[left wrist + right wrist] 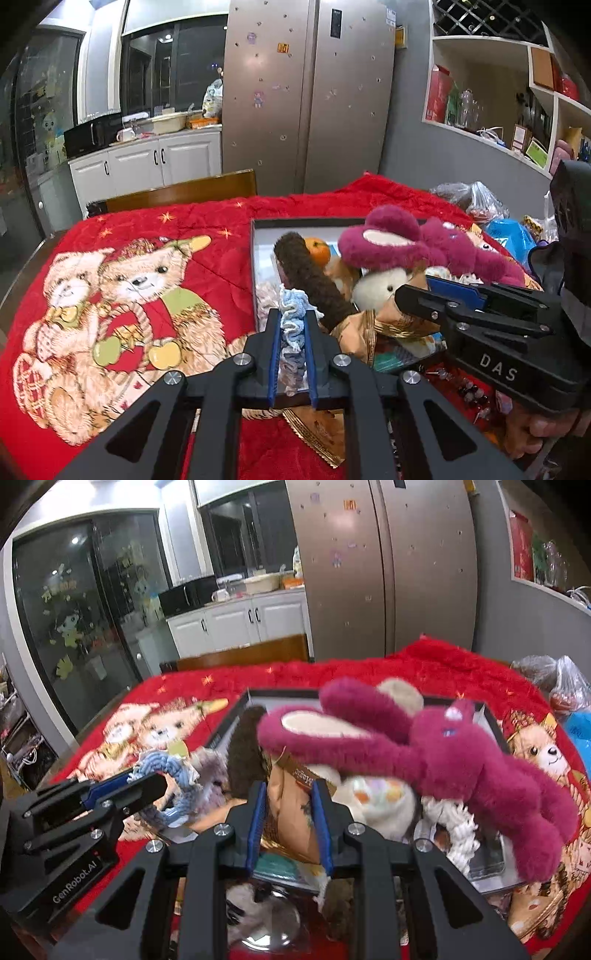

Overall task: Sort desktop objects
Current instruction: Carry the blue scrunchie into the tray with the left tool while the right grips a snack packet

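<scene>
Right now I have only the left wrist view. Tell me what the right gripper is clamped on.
Observer: The right gripper is shut on a tan packet with printed lettering.
Operator: Say what lies right of the white plush.
Observer: A white rope, partly under the pink plush.
Operator: Describe the scrunchie from that side.
Observer: The scrunchie forms a blue loop sticking out past the tips of the left gripper, which is shut on it.
</scene>
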`<state>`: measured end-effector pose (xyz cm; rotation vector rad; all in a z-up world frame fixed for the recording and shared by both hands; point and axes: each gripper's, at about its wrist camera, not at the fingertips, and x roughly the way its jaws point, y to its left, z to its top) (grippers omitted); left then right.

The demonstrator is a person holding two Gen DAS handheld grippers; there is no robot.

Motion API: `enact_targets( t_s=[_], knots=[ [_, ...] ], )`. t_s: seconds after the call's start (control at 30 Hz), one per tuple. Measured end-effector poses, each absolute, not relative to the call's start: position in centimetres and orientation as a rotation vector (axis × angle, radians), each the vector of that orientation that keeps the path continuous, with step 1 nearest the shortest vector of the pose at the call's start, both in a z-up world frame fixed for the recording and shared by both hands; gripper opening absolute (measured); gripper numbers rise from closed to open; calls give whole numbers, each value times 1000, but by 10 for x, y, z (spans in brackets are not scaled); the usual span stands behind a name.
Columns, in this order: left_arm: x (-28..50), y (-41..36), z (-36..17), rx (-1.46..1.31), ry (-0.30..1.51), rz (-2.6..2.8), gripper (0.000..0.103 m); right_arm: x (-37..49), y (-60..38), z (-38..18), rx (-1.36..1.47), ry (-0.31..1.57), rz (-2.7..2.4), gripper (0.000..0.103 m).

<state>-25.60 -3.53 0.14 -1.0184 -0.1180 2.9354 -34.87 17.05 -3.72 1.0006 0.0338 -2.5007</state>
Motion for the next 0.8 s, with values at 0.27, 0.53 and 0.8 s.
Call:
enact_targets(
  t_s=[0.27, 0.53, 0.8],
  knots=[
    [-257, -26, -8, -1031, -95, 2920, 12, -347, 167, -44, 1021, 67, -2486, 26],
    [-257, -23, -16, -1031, -96, 2921, 12, -345, 164, -49, 1048, 101, -2481, 26],
    [-259, -20, -22, -1047, -73, 2921, 12, -345, 165, -49, 1045, 99, -2479, 26]
  ],
)
